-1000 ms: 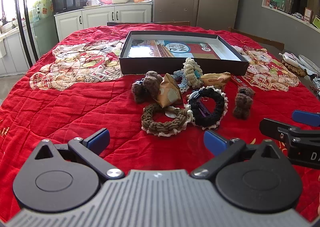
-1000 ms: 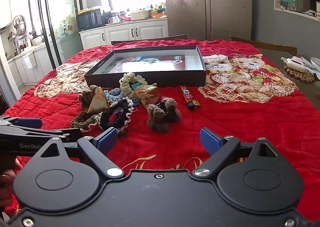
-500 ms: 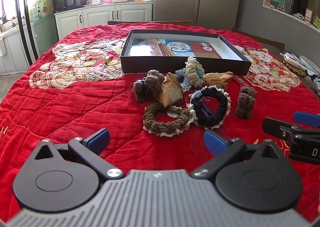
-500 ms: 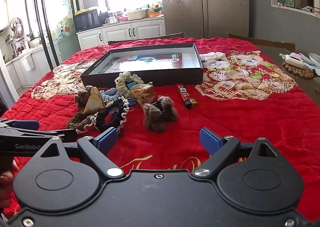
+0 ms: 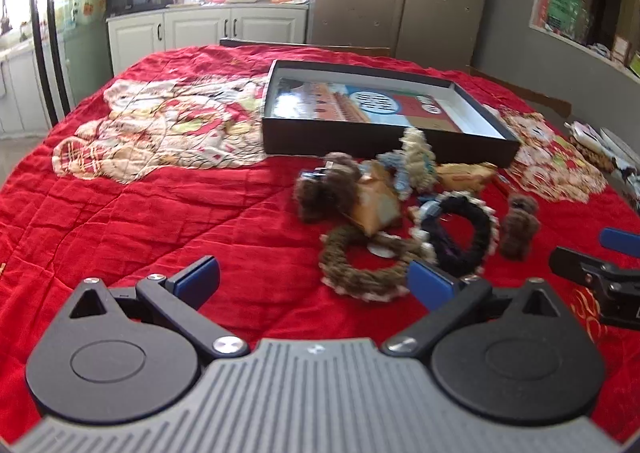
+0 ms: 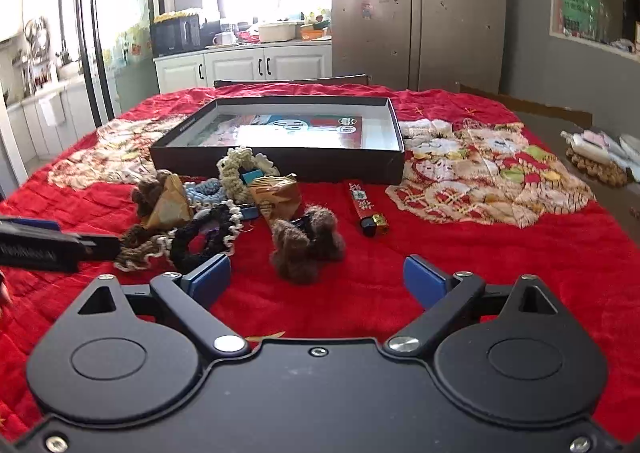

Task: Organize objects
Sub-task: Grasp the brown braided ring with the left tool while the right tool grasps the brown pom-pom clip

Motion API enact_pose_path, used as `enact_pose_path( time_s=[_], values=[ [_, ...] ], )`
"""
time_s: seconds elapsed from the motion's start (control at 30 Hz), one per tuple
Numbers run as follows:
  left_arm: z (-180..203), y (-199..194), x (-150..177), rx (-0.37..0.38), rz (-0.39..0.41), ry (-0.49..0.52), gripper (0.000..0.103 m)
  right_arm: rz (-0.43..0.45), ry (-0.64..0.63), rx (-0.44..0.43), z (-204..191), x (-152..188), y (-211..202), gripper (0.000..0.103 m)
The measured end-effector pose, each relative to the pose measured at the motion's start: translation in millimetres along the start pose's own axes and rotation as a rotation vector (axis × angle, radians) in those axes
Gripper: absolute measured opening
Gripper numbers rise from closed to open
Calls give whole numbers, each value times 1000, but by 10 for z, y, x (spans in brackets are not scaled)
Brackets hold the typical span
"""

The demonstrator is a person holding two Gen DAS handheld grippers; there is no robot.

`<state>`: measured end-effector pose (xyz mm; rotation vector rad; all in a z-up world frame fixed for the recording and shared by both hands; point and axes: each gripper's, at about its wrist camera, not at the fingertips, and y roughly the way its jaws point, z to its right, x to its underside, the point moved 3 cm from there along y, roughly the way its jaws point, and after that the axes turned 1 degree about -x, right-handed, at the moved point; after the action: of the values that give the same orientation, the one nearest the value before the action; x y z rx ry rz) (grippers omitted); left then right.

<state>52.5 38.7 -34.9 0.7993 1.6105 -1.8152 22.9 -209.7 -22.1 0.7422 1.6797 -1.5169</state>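
Right wrist view shows your right gripper (image 6: 317, 277) spread wide and empty, just short of the brown fuzzy clip (image 6: 306, 243). Your left gripper (image 5: 312, 279) gapes too. Every trinket lies in front of the box (image 6: 280, 161), none inside.

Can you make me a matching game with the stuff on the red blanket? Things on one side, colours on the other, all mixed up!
Things:
1. fluffy clip
2. lighter
3. frilly hair tie
4. box

Colours:
A. red, with a gold end
B. black with a white edge
C. brown
D. black outside, white walls inside

Pairs: 1-C, 2-A, 3-B, 4-D
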Motion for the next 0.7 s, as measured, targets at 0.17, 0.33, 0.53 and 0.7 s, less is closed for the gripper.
enact_pose_path(
  time_s=[0.17,0.33,0.53,0.7],
  values=[
    [-45,92,-69,47,4,10,89,-25,-42,-3,9,-51,203,73],
    [26,253,-74,93,-36,39,70,-31,-38,-29,34,-95,386,67],
    [68,386,-29,113,-64,58,58,-52,-54,-59,10,-99,588,56],
    [63,424,-54,100,-59,75,34,-64,-60,-69,-24,-74,696,46]
  ],
)
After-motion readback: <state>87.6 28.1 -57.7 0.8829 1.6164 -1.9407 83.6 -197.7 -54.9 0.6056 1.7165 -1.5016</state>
